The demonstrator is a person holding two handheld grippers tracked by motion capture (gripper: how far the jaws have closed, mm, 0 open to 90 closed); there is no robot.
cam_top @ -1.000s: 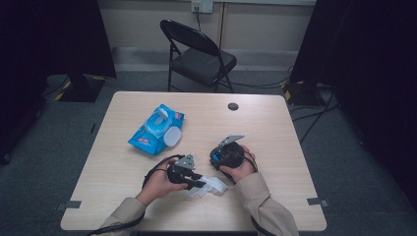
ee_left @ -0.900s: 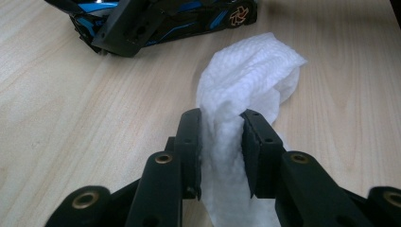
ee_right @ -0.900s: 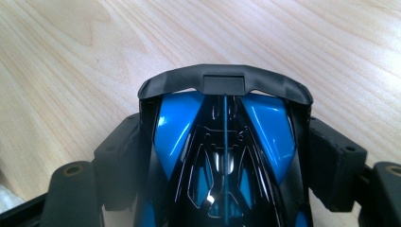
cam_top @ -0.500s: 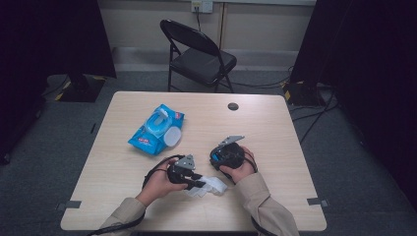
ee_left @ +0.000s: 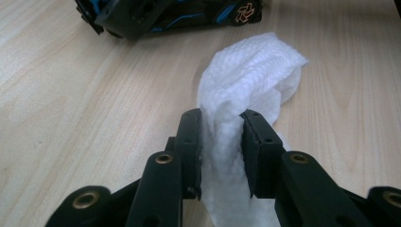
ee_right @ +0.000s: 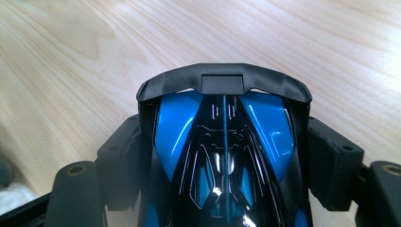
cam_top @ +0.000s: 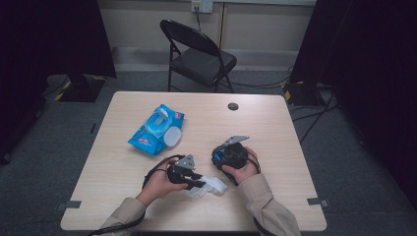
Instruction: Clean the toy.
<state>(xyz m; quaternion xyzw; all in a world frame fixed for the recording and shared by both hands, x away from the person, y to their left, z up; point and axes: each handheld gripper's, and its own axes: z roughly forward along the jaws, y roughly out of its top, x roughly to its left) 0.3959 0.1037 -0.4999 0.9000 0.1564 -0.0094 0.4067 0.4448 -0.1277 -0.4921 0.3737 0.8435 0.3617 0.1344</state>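
**Wipe and toy car both gripped, nothing shifting**

The table (cam_top: 123,162) takes up the middle of the high view, pale wood, with a folding chair (cam_top: 199,54) behind it at upper centre. A blue pack of wet wipes (cam_top: 156,129) lies left of centre on the table, its lid open, and a small dark disc (cam_top: 233,106) sits near the far edge.

In the lower middle of the high view the two hands work close together. Compared with the pictures from the last second, neither hand has shifted and neither thing has changed place, so I judge this a pause with both grips settled: the wiping of the car has yet to begin.

The right gripper (cam_top: 231,155) holds the toy car (ee_right: 224,156), a black and blue model. In the right gripper view its jaws stand wide, one against each flank of the car, whose black spoiler sits at frame centre.

The left gripper (cam_top: 189,173) pinches the white wipe (ee_left: 248,80). In the left gripper view its jaws are closed most of the way on a bunched fold, and the free end of the wipe rests on the table toward upper right. The car lies just beyond it along the top edge of that frame, near but not touching.

Bringing wipe to bodywork looks like the next call.
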